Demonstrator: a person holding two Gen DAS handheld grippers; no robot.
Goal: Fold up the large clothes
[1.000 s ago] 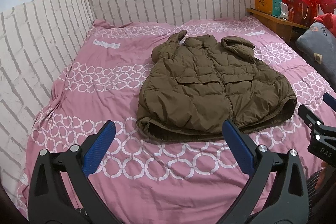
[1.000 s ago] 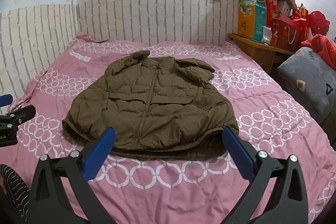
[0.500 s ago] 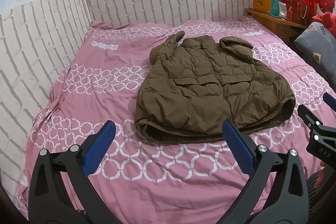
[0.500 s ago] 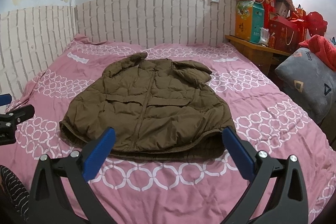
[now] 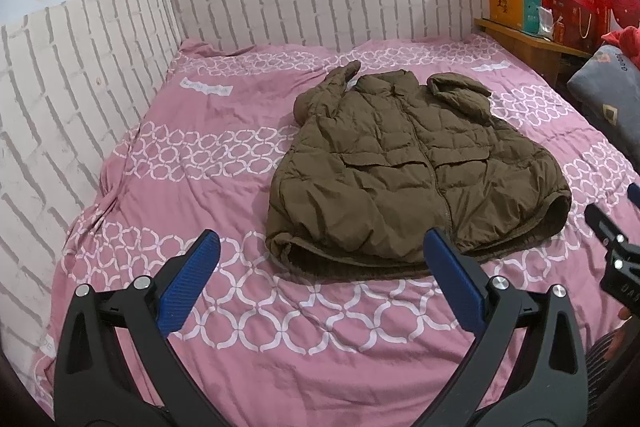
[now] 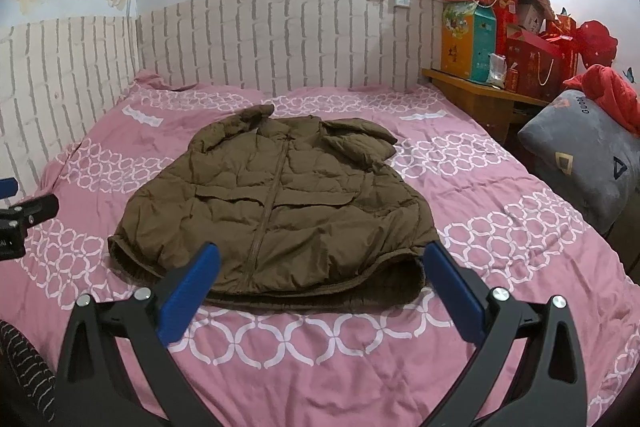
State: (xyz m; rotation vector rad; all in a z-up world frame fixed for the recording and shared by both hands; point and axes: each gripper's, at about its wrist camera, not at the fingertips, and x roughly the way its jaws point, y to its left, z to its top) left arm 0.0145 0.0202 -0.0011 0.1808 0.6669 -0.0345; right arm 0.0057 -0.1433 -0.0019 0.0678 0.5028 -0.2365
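The brown coat (image 5: 416, 171) lies flat on the pink bed (image 5: 200, 155), zipped up, its bottom edge nearest the tools. The left tool (image 5: 316, 267) and right tool (image 6: 316, 269) hang above the bed near that edge, both spread wide, holding nothing.

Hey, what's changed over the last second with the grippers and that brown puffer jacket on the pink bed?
Very little. Both views drifted slightly, so the left gripper and right gripper shifted a bit. Both stayed open and empty, short of the brown puffer jacket, which stayed flat and zipped on the pink patterned bedsheet. Nothing was taken hold of.
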